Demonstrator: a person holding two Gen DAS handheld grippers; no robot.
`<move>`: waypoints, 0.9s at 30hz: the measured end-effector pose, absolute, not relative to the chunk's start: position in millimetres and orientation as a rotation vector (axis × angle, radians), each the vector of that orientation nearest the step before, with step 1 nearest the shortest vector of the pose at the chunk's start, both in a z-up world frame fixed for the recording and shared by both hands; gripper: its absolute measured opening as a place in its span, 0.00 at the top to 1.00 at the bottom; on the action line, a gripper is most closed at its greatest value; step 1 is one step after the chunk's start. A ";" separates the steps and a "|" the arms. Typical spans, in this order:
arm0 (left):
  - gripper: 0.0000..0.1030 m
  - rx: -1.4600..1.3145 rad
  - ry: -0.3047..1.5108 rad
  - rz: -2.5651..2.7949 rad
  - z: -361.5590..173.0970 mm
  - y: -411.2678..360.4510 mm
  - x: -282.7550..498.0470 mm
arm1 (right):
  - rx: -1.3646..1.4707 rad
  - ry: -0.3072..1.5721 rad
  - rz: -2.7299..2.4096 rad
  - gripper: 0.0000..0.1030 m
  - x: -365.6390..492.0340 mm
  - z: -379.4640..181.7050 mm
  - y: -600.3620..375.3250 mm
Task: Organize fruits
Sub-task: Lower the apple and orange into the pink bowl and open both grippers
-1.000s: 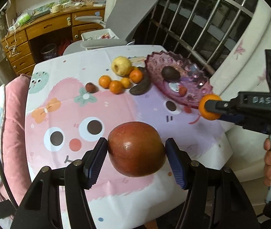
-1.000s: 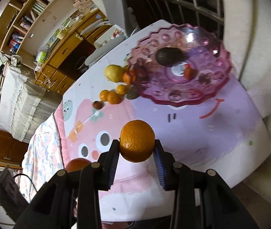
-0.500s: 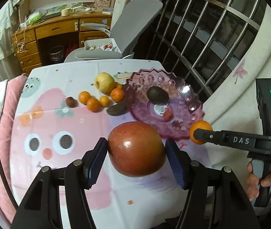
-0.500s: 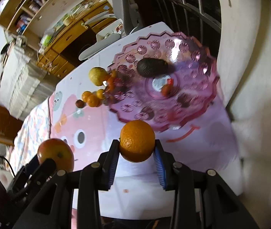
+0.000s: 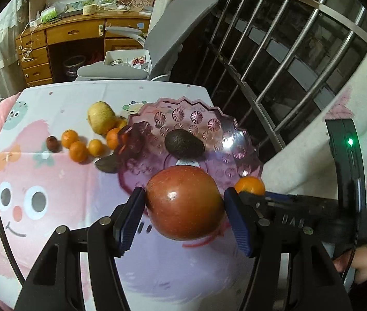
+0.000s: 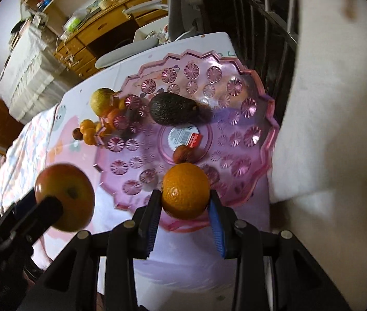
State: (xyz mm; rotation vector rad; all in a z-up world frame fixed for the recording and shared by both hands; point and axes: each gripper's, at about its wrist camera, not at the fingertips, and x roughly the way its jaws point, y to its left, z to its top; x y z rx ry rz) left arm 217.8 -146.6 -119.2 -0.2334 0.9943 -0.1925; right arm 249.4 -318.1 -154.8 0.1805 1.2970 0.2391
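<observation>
The right tool (image 6: 184,206), clenched on the orange (image 6: 185,190), hangs over the near rim of the pink dish (image 6: 266,140) on the tabletop, nearer than the left tool (image 5: 183,211) grasping the apple (image 5: 184,202), short of that rim.

Inside my pink glass bowl (image 6: 266,155) the near and right-hand floor lies bare for a way in, while the avocado (image 6: 173,108) blocks its far side, a small brown fruit (image 6: 182,154) sits mid-floor, and tangerines (image 5: 78,146) crowd its left rim.
</observation>
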 end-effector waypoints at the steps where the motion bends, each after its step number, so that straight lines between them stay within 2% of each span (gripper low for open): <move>1: 0.40 -0.240 0.997 -0.186 -122.8 -149.5 224.2 | 0.167 1.296 0.247 0.65 251.9 -156.3 -318.4; 11: 0.40 -0.297 1.066 -0.137 -168.1 -162.4 272.1 | -0.027 1.315 0.312 0.65 278.8 -178.5 -315.9; 21: 0.42 -0.279 1.093 -0.089 -187.4 -166.0 286.3 | -0.099 1.348 0.322 0.64 287.7 -189.2 -316.5; 25: 0.30 -0.250 1.050 -0.090 -175.1 -166.4 285.7 | -0.090 1.352 0.320 0.63 288.7 -189.3 -318.2; 27: 0.30 -0.248 1.059 -0.080 -173.1 -165.1 284.2 | -0.082 1.355 0.321 0.63 288.7 -188.6 -318.4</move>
